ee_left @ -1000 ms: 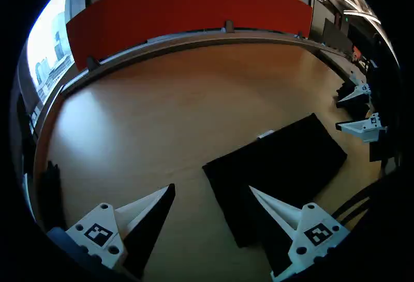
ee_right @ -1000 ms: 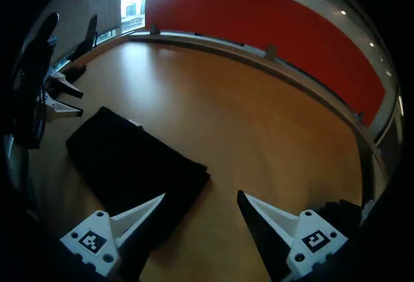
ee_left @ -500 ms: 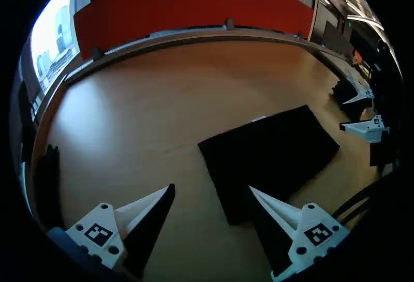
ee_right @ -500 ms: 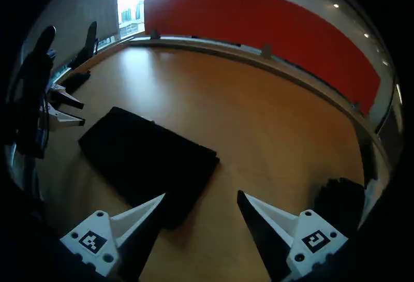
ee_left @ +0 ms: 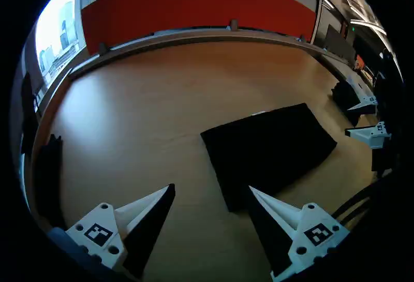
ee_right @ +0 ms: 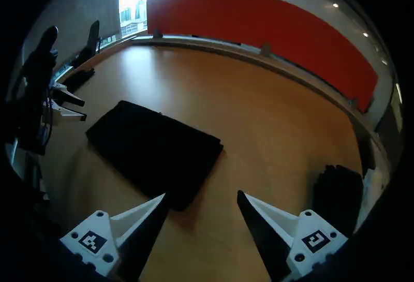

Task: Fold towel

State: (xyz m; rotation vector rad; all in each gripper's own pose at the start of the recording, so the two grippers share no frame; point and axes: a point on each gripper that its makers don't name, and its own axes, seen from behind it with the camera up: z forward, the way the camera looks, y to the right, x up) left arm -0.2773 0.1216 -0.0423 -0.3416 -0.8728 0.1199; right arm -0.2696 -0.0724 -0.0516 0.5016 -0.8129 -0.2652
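Your left gripper (ee_left: 210, 187) is spread wide with nothing between its fingers, both white fingertips low in the left gripper view and hanging above the wooden table (ee_left: 155, 101). The black towel (ee_left: 269, 150) lies flat as a folded rectangle just right of centre in that view, its near corner beside your right-hand fingertip but not touched by it. At the right edge of the same view you can see your right gripper (ee_left: 348, 121), its two fingers parted and pointing toward the towel's far end, apart from the cloth. In the right gripper view its own fingers sit wide apart and empty at the bottom of the frame, the towel lying left of centre with its near corner just above the left fingertip. A red panel (ee_right: 269, 28) runs along the table's far edge, and a dark bundle (ee_right: 339, 194) rests at lower right.
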